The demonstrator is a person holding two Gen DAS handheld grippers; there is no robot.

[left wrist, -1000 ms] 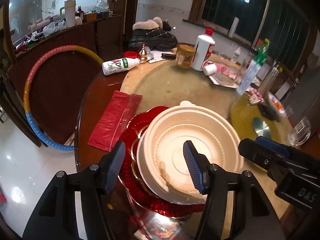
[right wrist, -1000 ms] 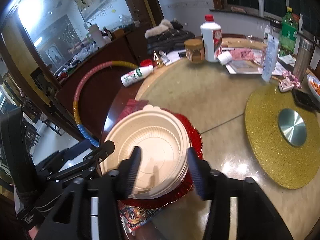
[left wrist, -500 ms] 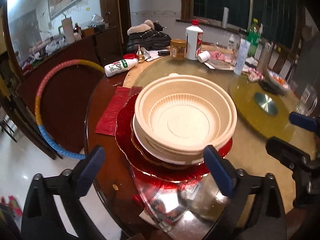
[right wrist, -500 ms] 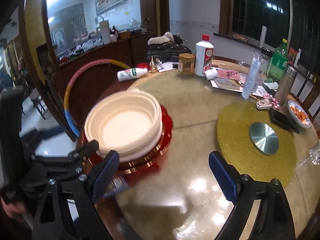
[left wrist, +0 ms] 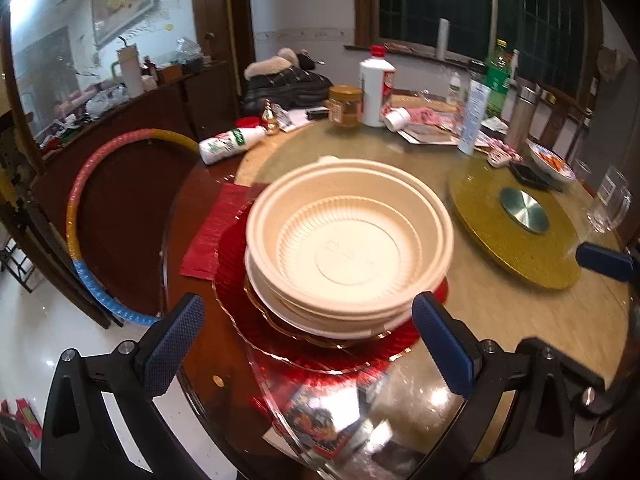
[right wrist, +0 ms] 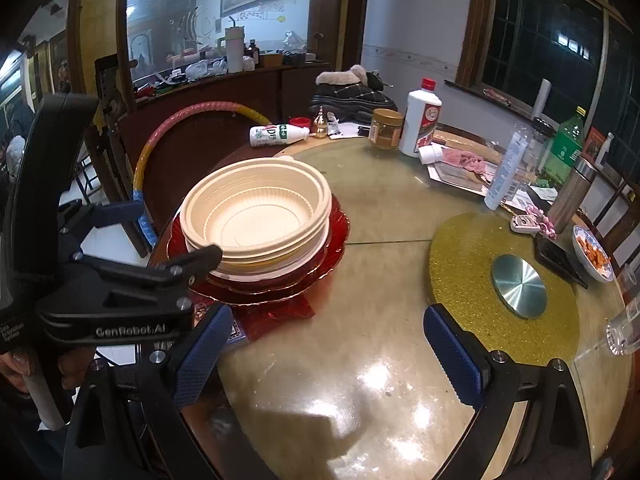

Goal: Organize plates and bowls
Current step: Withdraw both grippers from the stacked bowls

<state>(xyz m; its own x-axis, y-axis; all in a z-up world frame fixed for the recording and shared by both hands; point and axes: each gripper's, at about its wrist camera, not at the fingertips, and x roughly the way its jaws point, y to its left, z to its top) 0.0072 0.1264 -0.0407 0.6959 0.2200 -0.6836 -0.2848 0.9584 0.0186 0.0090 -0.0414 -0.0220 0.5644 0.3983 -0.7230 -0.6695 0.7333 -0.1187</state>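
Observation:
A stack of cream bowls sits on a white plate and a red plate near the round table's left edge. It also shows in the right wrist view, where the red plate rims it. My left gripper is open and empty, its blue pads wide apart just in front of the stack. My right gripper is open and empty over bare tabletop, to the right of the stack. The left gripper's body shows in the right wrist view beside the stack.
A gold turntable lies right of the stack. Bottles, a jar and papers crowd the far side. A red bag lies left of the plates. A hoop leans off the table's left edge. Glasses stand at right.
Both grippers have opened wide and pulled back from the bowl stack. The bowls now rest on the plates with nothing holding them.

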